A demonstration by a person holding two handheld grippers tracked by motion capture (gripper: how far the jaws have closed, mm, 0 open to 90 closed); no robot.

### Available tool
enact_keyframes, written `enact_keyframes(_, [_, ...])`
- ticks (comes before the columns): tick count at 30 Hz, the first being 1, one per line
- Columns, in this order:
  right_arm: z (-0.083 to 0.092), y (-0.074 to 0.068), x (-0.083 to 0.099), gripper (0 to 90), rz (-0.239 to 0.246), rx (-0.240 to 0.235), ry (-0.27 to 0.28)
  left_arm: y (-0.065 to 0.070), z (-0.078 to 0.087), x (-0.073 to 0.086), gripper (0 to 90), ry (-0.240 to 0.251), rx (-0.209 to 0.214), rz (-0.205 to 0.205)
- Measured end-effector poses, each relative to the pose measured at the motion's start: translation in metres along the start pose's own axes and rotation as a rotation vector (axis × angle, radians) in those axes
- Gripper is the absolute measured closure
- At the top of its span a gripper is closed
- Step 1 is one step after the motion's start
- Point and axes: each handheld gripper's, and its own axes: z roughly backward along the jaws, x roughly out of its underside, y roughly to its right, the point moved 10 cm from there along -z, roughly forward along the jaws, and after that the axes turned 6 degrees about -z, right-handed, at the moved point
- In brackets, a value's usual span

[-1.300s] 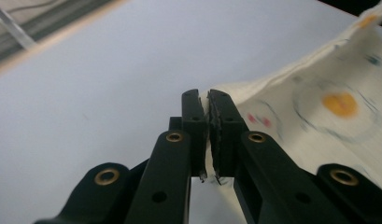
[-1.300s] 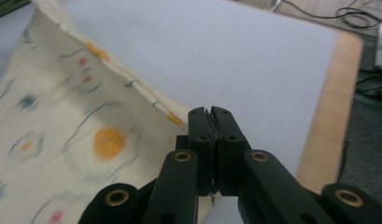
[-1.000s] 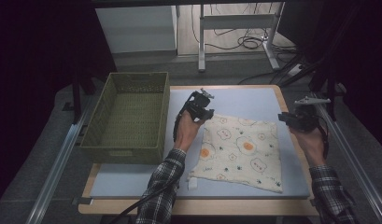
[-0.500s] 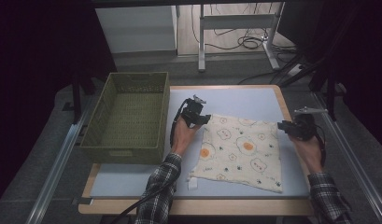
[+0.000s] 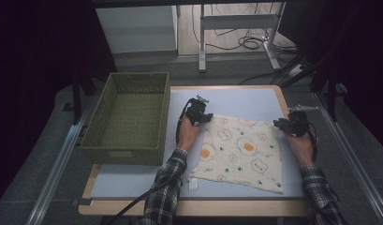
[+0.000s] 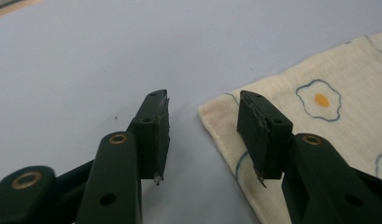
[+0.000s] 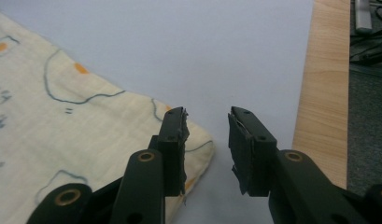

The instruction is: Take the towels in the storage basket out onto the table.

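The tabletop [image 5: 133, 185] is wooden at its edge, and a pale blue mat [image 5: 240, 101] covers most of it. On the left part of the tabletop stands a green woven basket [image 5: 128, 117], rectangular and open at the top.

To the right of the basket, a cream cloth [image 5: 240, 152] lies flat on the mat. It has a print of fried eggs and small animal faces. It is turned a little, so its far edge runs down toward the right.

The left hand-held gripper [image 5: 198, 115] is at the far left corner of the cloth, between the basket and the cloth. In the left gripper view its jaws stand apart, and the corner of the cloth [image 6: 216, 116] lies on the mat in the gap between them. The right jaw is above the cloth and the left jaw is above the bare mat. The pads do not press on the cloth. These jaws have just been closing a little.

The right hand-held gripper [image 5: 288, 124] is at the far right corner of the cloth, near the wooden edge. In the right gripper view its left jaw is over the cloth corner [image 7: 198, 144] and its right jaw is over the bare mat. The jaws are apart and have just been opening. Nothing is clamped.
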Motion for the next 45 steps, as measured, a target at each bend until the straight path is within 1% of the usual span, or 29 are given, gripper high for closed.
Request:
enact_keyframes(1, [-0.002, 0.001, 0.0, 65.5, 0.001, 0.003, -0.002, 0.001, -0.003, 0.001, 52.8, -0.006, -0.011, -0.014])
enact_keyframes(2, [-0.006, 0.002, 0.002, 65.3, 0.006, 0.003, -0.012, 0.001, -0.004, 0.0, 51.6, 0.009, -0.016, -0.016])
enact_keyframes(5, [-0.01, 0.003, 0.004, 65.4, 0.024, 0.02, -0.03, 0.001, -0.005, 0.0, 54.7, 0.012, -0.004, -0.004])
enact_keyframes(7, [-0.016, 0.0, 0.007, 71.2, 0.018, 0.001, -0.043, 0.007, -0.004, 0.001, 64.7, 0.015, 0.028, 0.001])
enact_keyframes(8, [-0.016, -0.002, 0.007, 78.2, -0.003, -0.009, -0.047, 0.009, -0.004, 0.001, 71.4, 0.016, 0.038, 0.008])
enact_keyframes(9, [-0.016, -0.002, 0.007, 78.2, -0.003, -0.009, -0.047, 0.009, -0.004, 0.001, 76.6, 0.016, 0.038, 0.008])
enact_keyframes(10, [-0.016, -0.006, 0.007, 86.6, -0.022, -0.028, -0.058, 0.013, -0.003, 0.0, 83.5, 0.015, 0.062, 0.025])
enact_keyframes(11, [-0.016, -0.006, 0.007, 86.6, -0.022, -0.028, -0.058, 0.013, -0.003, 0.0, 86.3, 0.015, 0.062, 0.025])
enact_keyframes(13, [-0.015, -0.009, 0.007, 87.8, -0.006, -0.008, -0.086, 0.013, -0.002, 0.0, 87.8, 0.005, 0.067, 0.02])
enact_keyframes(14, [-0.014, -0.01, 0.004, 87.8, 0.014, 0.003, -0.087, 0.009, 0.0, -0.001, 88.2, -0.003, 0.042, -0.002])
enact_keyframes(15, [-0.012, -0.011, 0.0, 87.8, 0.012, 0.0, -0.075, 0.009, 0.0, -0.001, 88.3, -0.003, 0.042, -0.002])
enact_keyframes(16, [-0.011, -0.011, -0.004, 87.8, 0.01, -0.001, -0.058, 0.001, 0.005, -0.007, 88.3, 0.028, 0.02, 0.009])
enact_keyframes(17, [-0.01, -0.011, -0.009, 87.8, 0.008, 0.002, -0.041, -0.004, 0.01, -0.013, 88.3, 0.052, 0.018, 0.027])
enact_keyframes(18, [-0.007, -0.011, -0.017, 87.8, 0.005, -0.001, -0.022, -0.009, 0.015, -0.017, 88.2, 0.065, 0.006, 0.028])
enact_keyframes(19, [-0.007, -0.011, -0.017, 87.8, 0.005, -0.001, -0.022, -0.009, 0.015, -0.017, 88.1, 0.065, 0.006, 0.028])
enact_keyframes(21, [-0.001, -0.014, -0.033, 87.8, 0.001, -0.009, 0.014, -0.014, 0.026, -0.025, 87.9, 0.09, -0.011, 0.03])
enact_keyframes(23, [0.003, -0.019, -0.041, 87.7, 0.009, -0.019, 0.031, -0.015, 0.033, -0.026, 87.7, 0.096, -0.016, 0.017])
enact_keyframes(24, [0.006, -0.023, -0.042, 87.6, 0.026, -0.026, 0.031, -0.012, 0.037, -0.022, 87.4, 0.098, -0.025, -0.003])
enact_keyframes(25, [0.006, -0.023, -0.042, 87.6, 0.026, -0.026, 0.031, -0.012, 0.037, -0.022, 87.2, 0.098, -0.025, -0.003])
enact_keyframes(28, [0.011, -0.03, -0.031, 87.5, 0.045, -0.04, 0.022, -0.005, 0.043, -0.012, 86.9, 0.124, -0.022, -0.003])
enact_keyframes(33, [0.021, -0.034, -0.019, 87.5, 0.056, -0.056, 0.02, 0.003, 0.052, -0.005, 87.0, 0.141, -0.017, -0.019])
enact_keyframes(34, [0.028, -0.036, -0.014, 87.5, 0.051, -0.072, 0.024, 0.01, 0.059, -0.003, 86.9, 0.151, -0.01, -0.026])
enact_keyframes(35, [0.028, -0.036, -0.014, 87.5, 0.051, -0.072, 0.024, 0.01, 0.059, -0.003, 86.9, 0.151, -0.01, -0.026])
enact_keyframes(36, [0.033, -0.039, -0.008, 87.5, 0.054, -0.082, 0.027, 0.016, 0.065, 0.0, 86.9, 0.148, -0.007, -0.039])
enact_keyframes(37, [0.033, -0.039, -0.008, 87.5, 0.054, -0.082, 0.027, 0.016, 0.065, 0.0, 86.9, 0.148, -0.007, -0.039])
enact_keyframes(40, [0.043, -0.043, 0.0, 87.5, 0.063, -0.099, 0.034, 0.026, 0.076, 0.006, 86.9, 0.156, 0.004, -0.051])
enact_keyframes(42, [0.053, -0.048, 0.009, 87.5, 0.059, -0.117, 0.039, 0.034, 0.083, 0.013, 86.9, 0.162, 0.019, -0.048])
enact_keyframes(44, [0.06, -0.051, 0.015, 87.5, 0.059, -0.125, 0.041, 0.037, 0.085, 0.016, 86.9, 0.162, 0.027, -0.046])
enact_keyframes(45, [0.063, -0.052, 0.018, 87.5, 0.064, -0.131, 0.041, 0.043, 0.087, 0.023, 86.9, 0.152, 0.045, -0.046])
